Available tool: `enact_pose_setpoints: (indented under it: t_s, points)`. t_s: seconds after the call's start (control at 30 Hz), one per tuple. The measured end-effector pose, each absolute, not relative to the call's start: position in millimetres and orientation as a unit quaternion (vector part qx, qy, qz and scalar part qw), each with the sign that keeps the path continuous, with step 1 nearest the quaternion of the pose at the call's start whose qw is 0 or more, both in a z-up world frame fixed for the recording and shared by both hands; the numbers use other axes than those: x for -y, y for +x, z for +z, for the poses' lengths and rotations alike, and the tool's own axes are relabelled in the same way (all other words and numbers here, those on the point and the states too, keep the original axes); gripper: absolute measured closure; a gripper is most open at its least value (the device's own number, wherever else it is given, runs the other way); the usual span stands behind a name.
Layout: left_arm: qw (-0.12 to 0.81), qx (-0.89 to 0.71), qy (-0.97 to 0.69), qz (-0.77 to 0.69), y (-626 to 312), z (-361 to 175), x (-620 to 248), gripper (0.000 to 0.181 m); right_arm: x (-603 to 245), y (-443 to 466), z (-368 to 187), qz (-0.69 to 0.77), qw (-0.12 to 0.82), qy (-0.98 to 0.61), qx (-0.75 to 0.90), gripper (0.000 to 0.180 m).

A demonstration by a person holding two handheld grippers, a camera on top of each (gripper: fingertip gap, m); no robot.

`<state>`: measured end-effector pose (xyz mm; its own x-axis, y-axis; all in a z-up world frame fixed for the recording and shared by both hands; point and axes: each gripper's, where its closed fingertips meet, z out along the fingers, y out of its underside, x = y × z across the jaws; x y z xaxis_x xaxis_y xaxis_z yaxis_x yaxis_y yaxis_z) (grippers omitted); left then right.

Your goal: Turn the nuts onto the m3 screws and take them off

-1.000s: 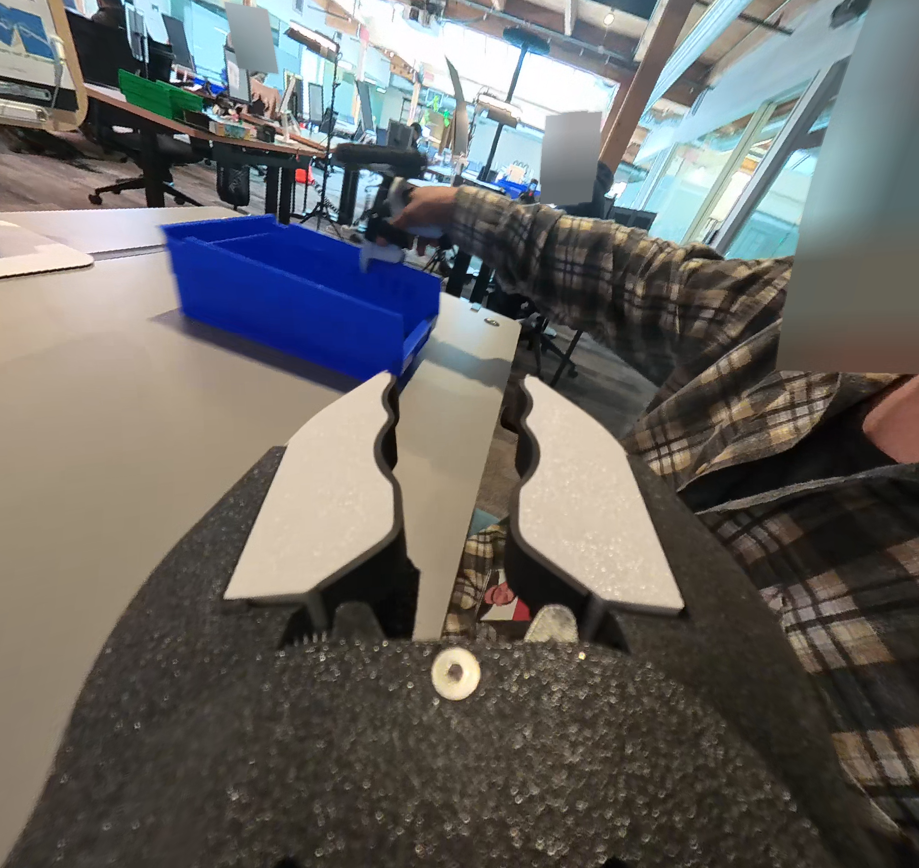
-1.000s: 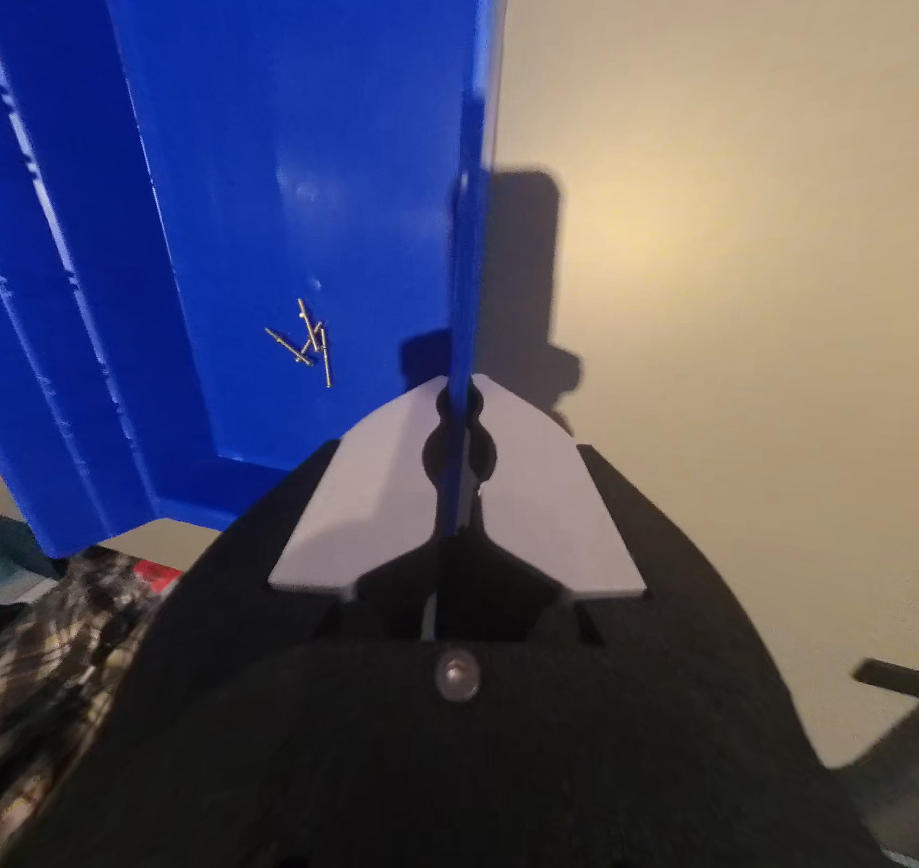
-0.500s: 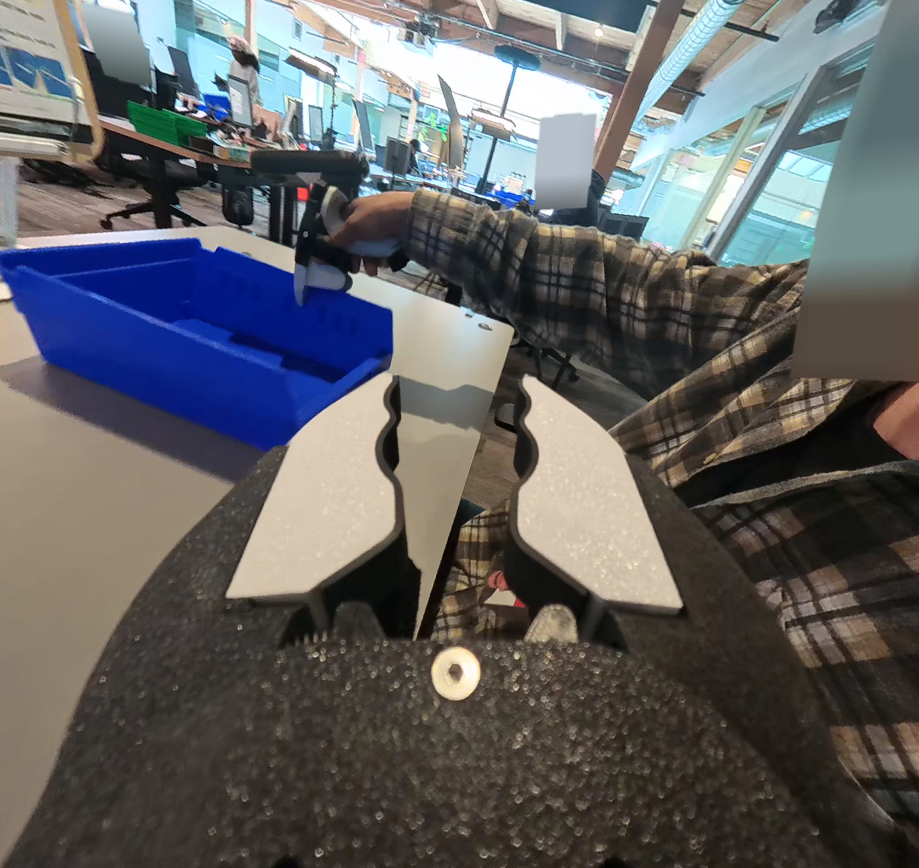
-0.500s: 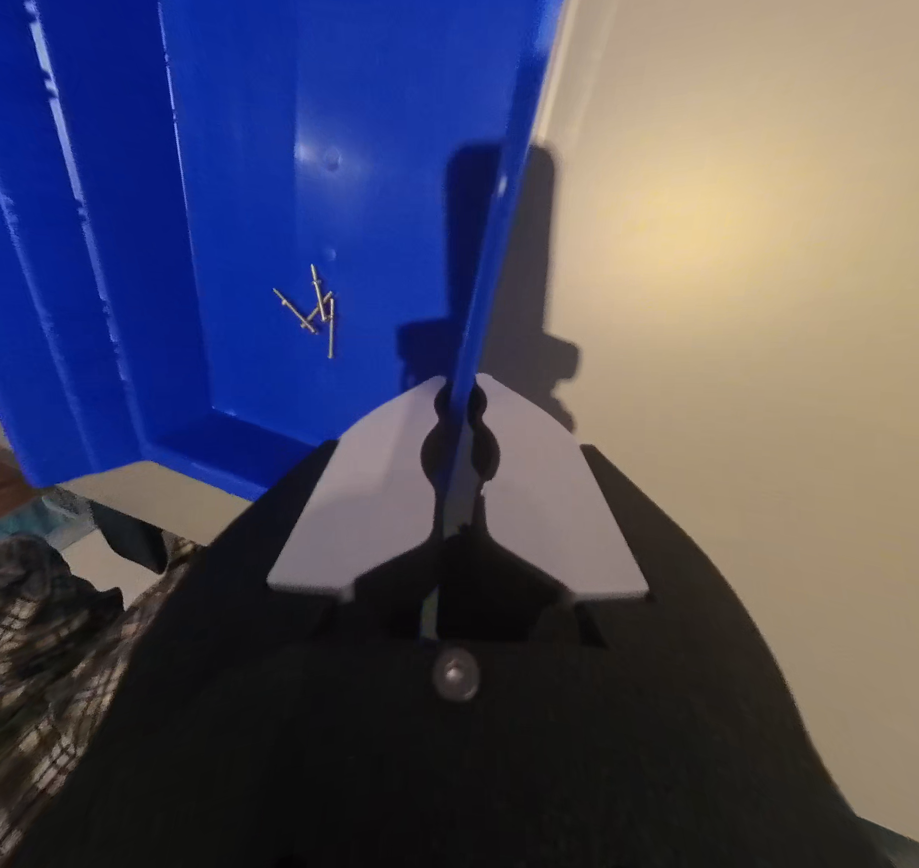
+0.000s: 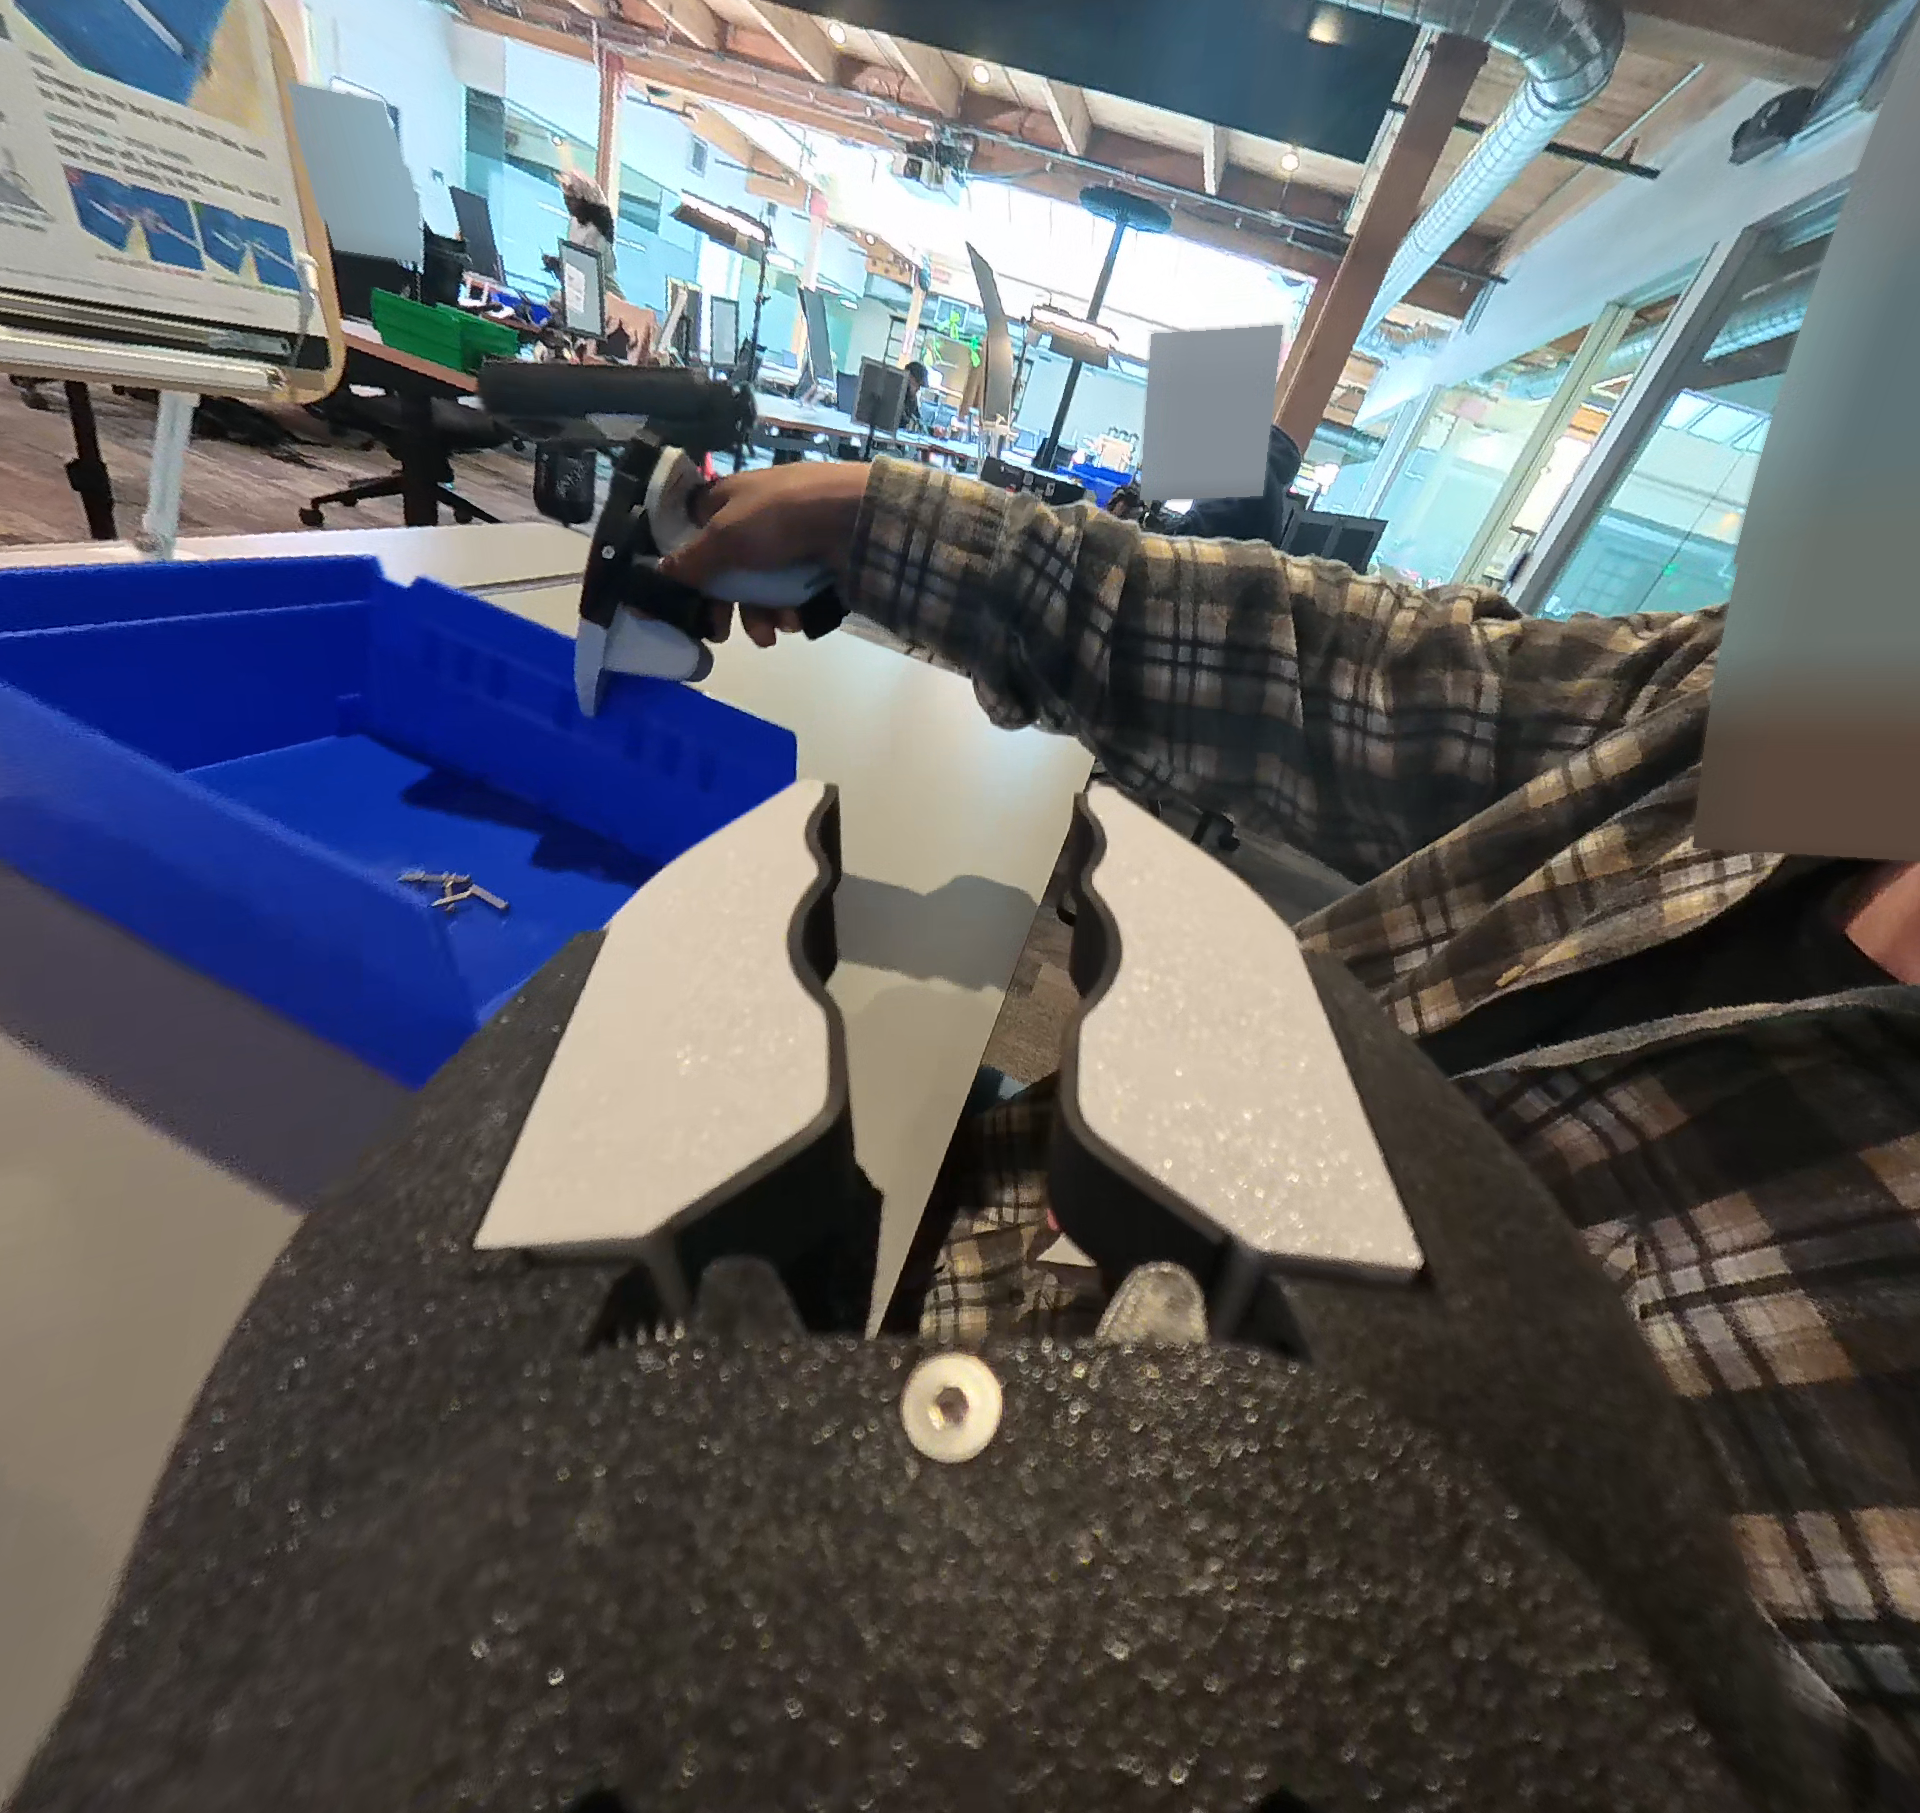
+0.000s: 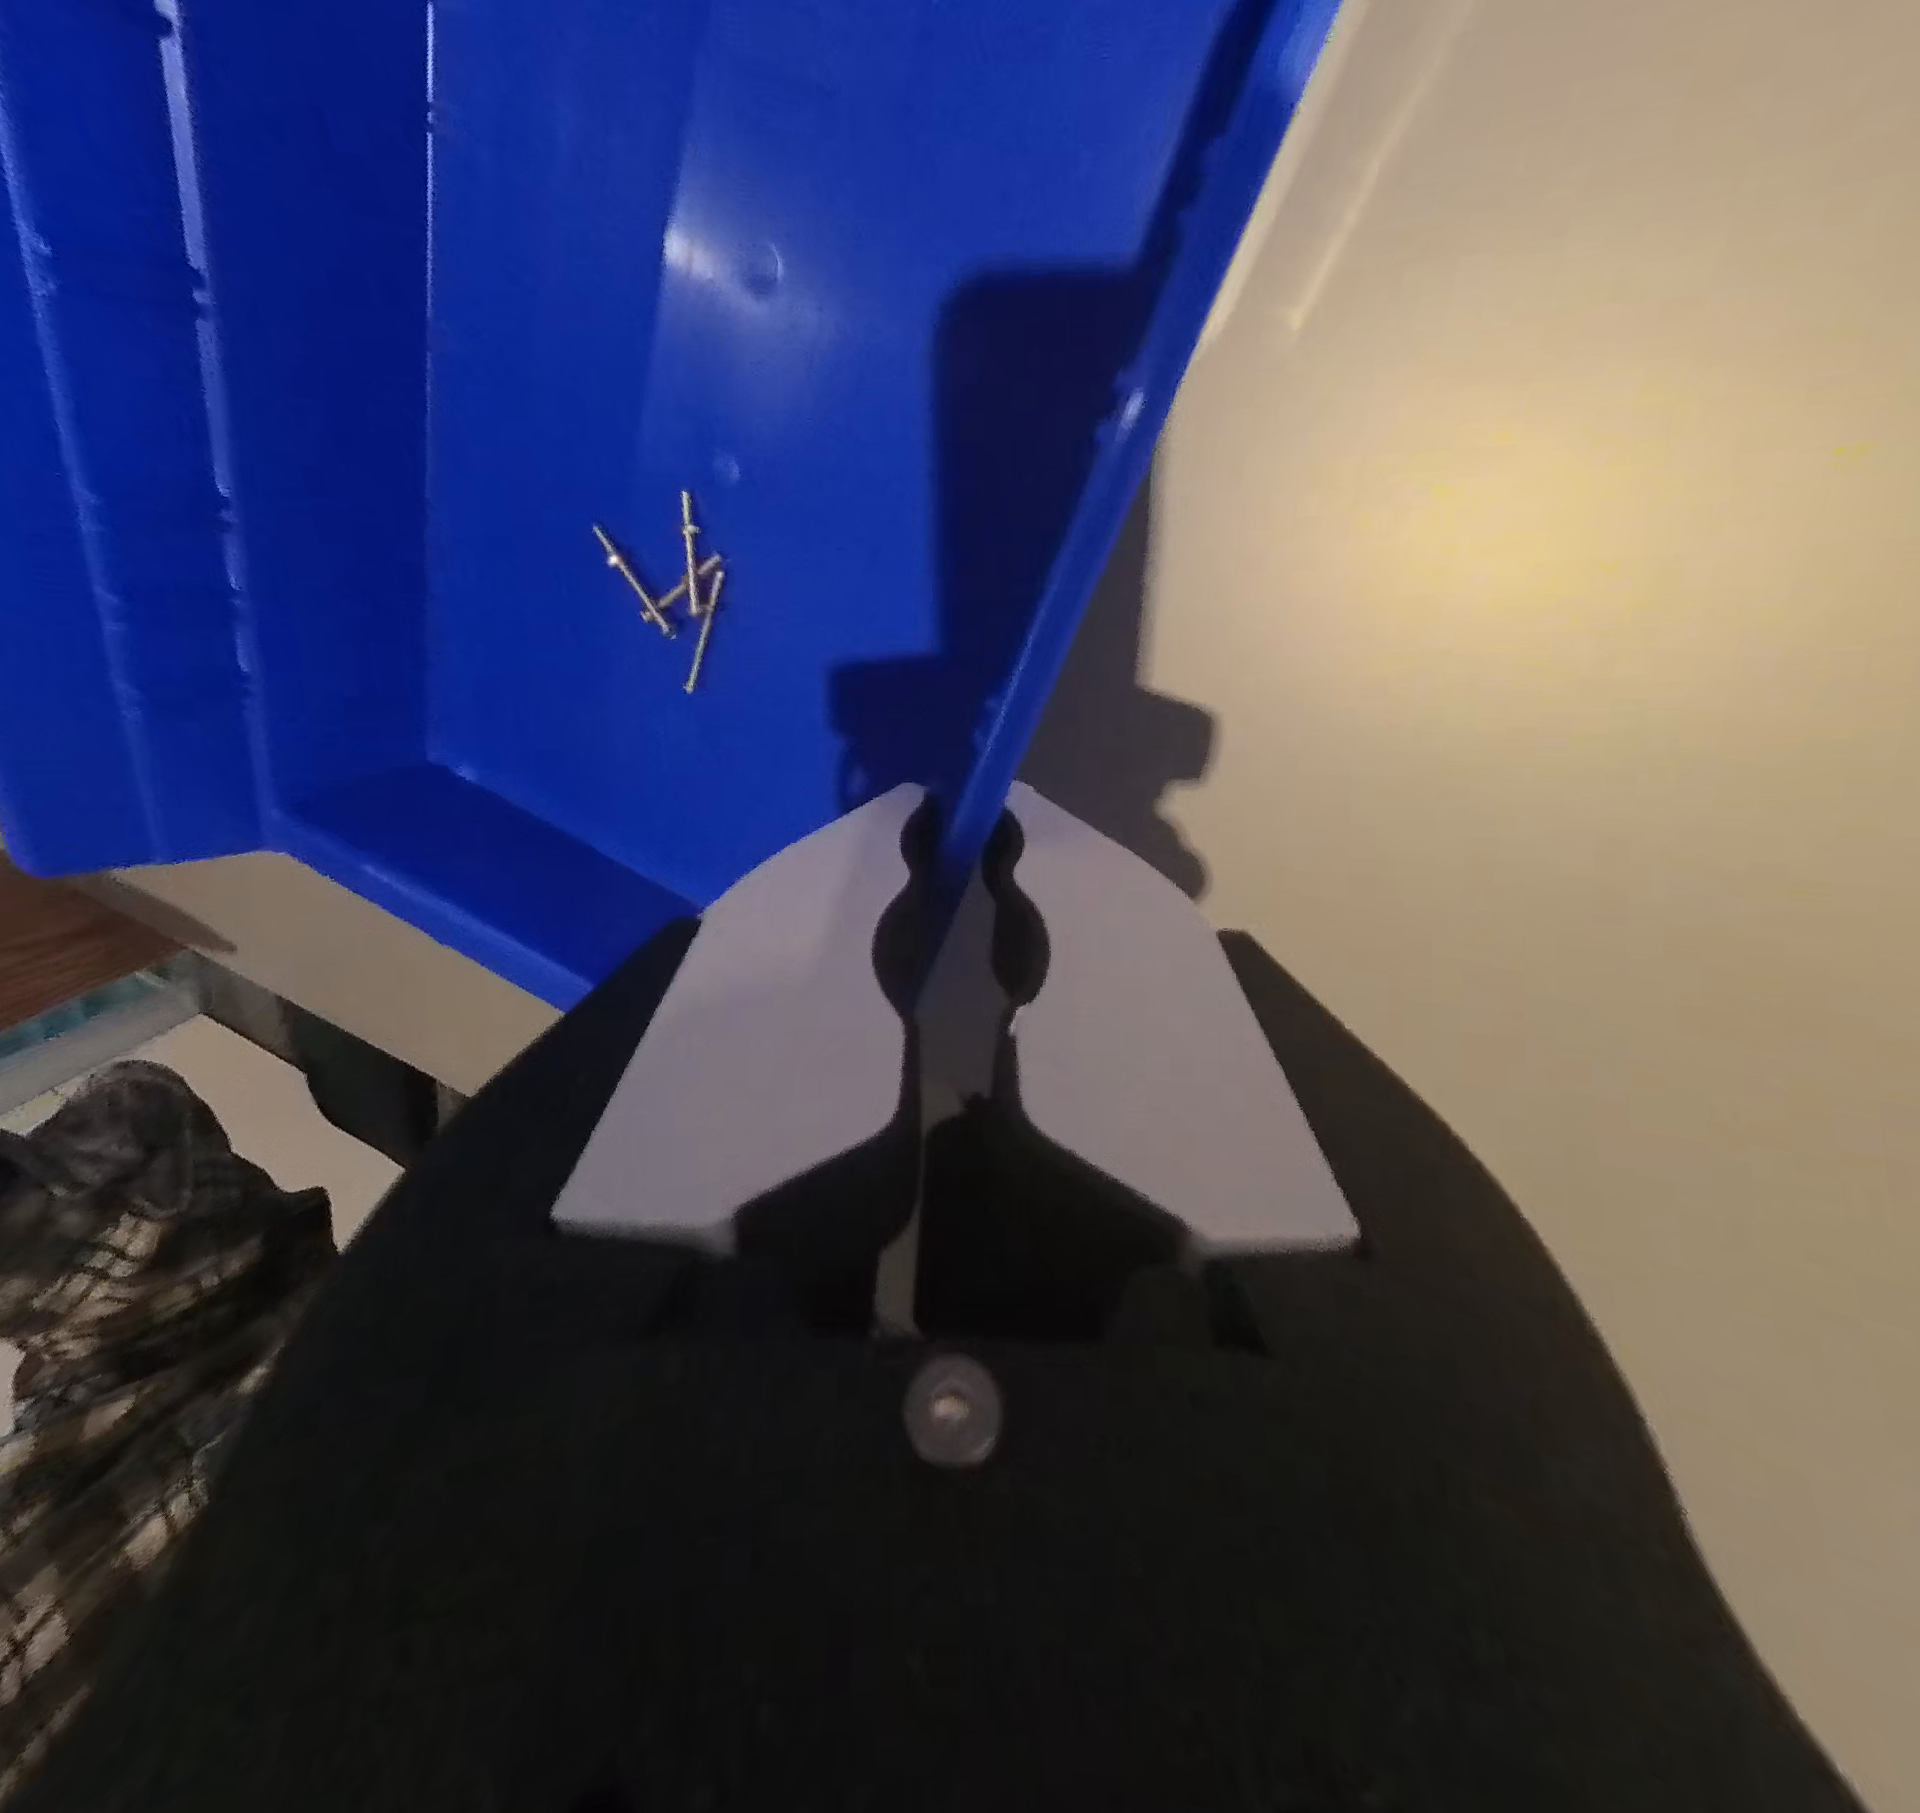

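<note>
screws (image 6: 670,584) in bin (image 6: 499,205); bin on table (image 6: 1558,413).

Glossy blue plastic bin (image 6: 582,205) holds small shiny metal screws (image 6: 670,584)

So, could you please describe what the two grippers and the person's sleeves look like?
The left gripper has two flat pale grey fingers with wavy black inner edges, set in a black foam-textured body with a silver hex screw. The right gripper is built the same. The sleeve is brown, cream and black plaid flannel.
</note>
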<state>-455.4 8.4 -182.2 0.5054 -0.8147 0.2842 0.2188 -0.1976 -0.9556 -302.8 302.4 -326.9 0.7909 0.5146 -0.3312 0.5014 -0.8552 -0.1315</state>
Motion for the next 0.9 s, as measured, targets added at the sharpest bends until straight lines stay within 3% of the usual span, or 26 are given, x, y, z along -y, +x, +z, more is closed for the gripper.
enact_pose_setpoints:
  t_s: [0.9]
  points:
    - [0.607,-0.193,-0.642,-0.427,-492.3,-179.0,0.3,0.140,-260.3,-402.4,-324.3,0.236,-0.010,-0.924,0.300,0.167]
